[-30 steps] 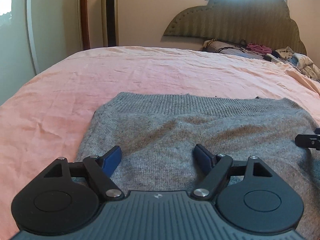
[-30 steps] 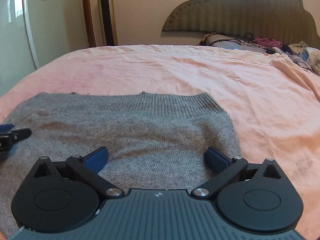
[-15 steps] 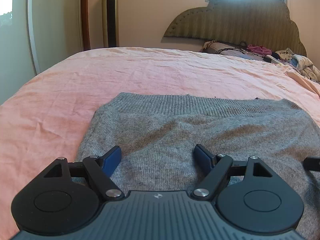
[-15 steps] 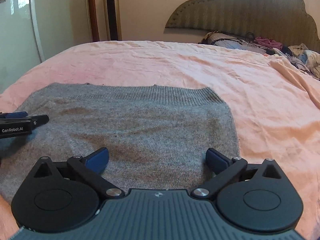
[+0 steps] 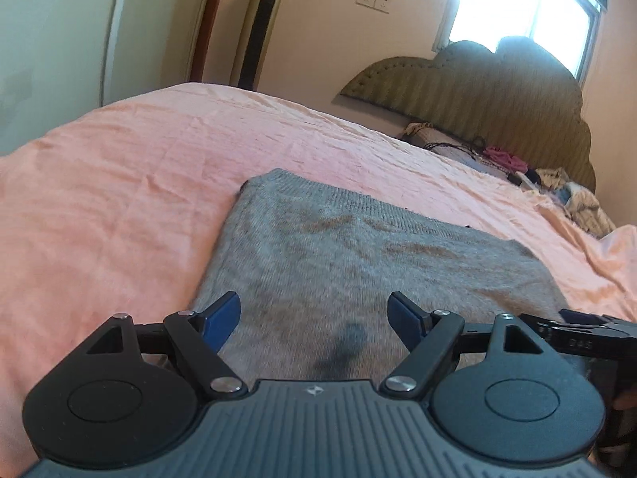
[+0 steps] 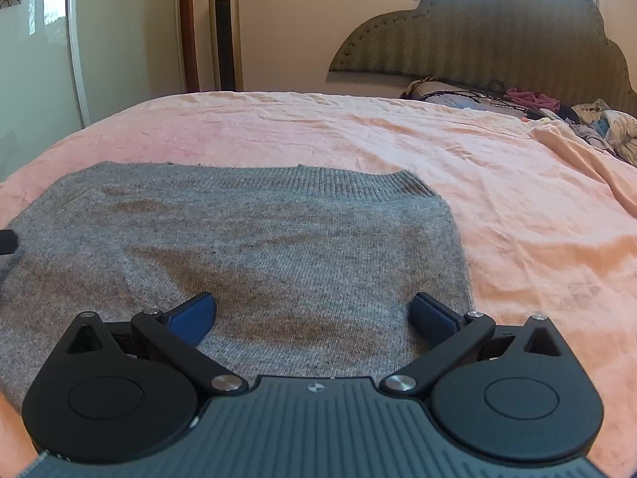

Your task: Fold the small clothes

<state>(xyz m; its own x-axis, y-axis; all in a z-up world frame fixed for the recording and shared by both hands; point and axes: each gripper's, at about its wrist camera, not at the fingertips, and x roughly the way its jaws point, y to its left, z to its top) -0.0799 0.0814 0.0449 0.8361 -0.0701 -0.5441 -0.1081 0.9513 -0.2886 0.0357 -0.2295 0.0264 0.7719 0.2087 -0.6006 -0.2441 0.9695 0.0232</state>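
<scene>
The left gripper (image 5: 314, 316) has its jaws spread wide with nothing between them; its blue pads (image 5: 221, 318) sit over the near left part of a grey knitted sweater (image 5: 358, 263). The right gripper (image 6: 312, 312) is likewise wide open and holds nothing, its blue fingertips (image 6: 432, 312) poised over the near right part of the same sweater (image 6: 247, 247). Whether either set of pads touches the knit cannot be told. In the left wrist view, part of the right gripper shows at the right edge, just beside the left one.

The sweater lies spread flat on a pink bedsheet (image 6: 398, 139), its ribbed hem (image 6: 318, 183) on the far side. A dark patch (image 5: 344, 344) shows on the knit near the left gripper. Far right, a heap of mixed clothes (image 6: 597, 123) lies against a padded olive headboard (image 6: 477, 40). A tall gold tower fan (image 6: 225, 28) stands by the far wall, left of the headboard.
</scene>
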